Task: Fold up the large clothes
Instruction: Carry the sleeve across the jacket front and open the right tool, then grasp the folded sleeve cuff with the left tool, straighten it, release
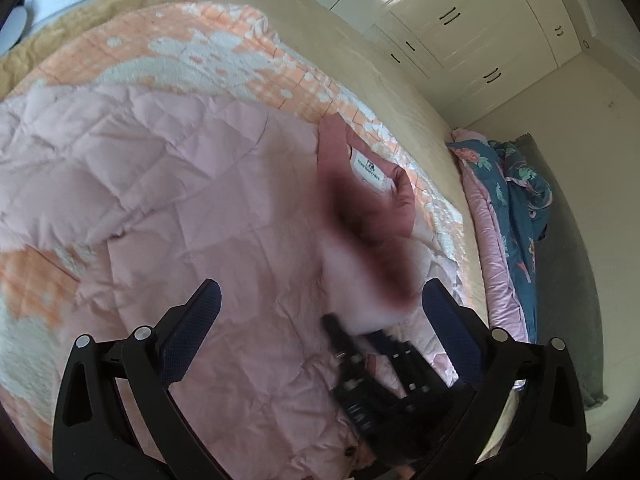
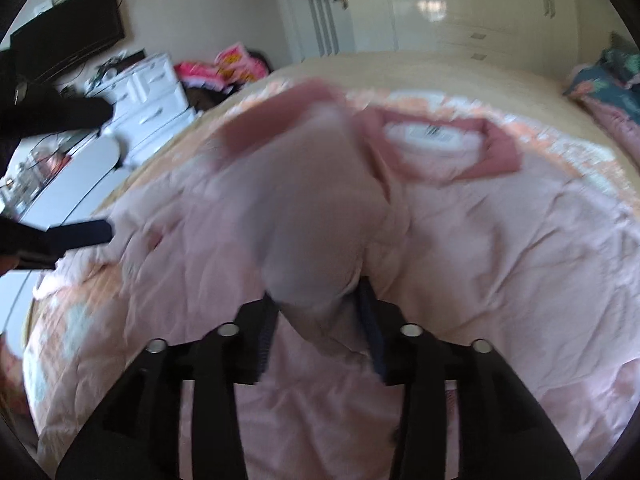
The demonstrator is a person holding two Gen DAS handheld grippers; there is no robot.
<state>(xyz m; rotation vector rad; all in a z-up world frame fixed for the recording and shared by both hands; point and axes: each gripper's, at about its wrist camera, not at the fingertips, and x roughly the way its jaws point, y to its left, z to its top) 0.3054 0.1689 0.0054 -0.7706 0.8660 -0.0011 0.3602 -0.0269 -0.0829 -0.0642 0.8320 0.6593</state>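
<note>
A large pale pink quilted jacket [image 1: 180, 200] lies spread on the bed, its darker pink collar [image 1: 360, 168] and white label toward the far side. My left gripper [image 1: 320, 308] hovers over it, open wide with nothing clamped. Between its fingers, low in the left wrist view, the right gripper [image 1: 372, 380] appears as a dark blur under a blurred fold of cloth. In the right wrist view my right gripper [image 2: 320, 330] is open, and a loose bunched fold of the jacket [image 2: 312, 220] sits between its fingers. The collar [image 2: 496, 152] lies beyond, and the left gripper [image 2: 96, 176] is at the left edge.
An orange and white blanket [image 1: 200, 48] covers the bed under the jacket. A blue floral quilt [image 1: 516, 200] is piled along the bed's right side. White wardrobes [image 1: 460, 20] line the far wall. A white chest of drawers [image 2: 152, 92] and a dark screen [image 2: 80, 20] stand left.
</note>
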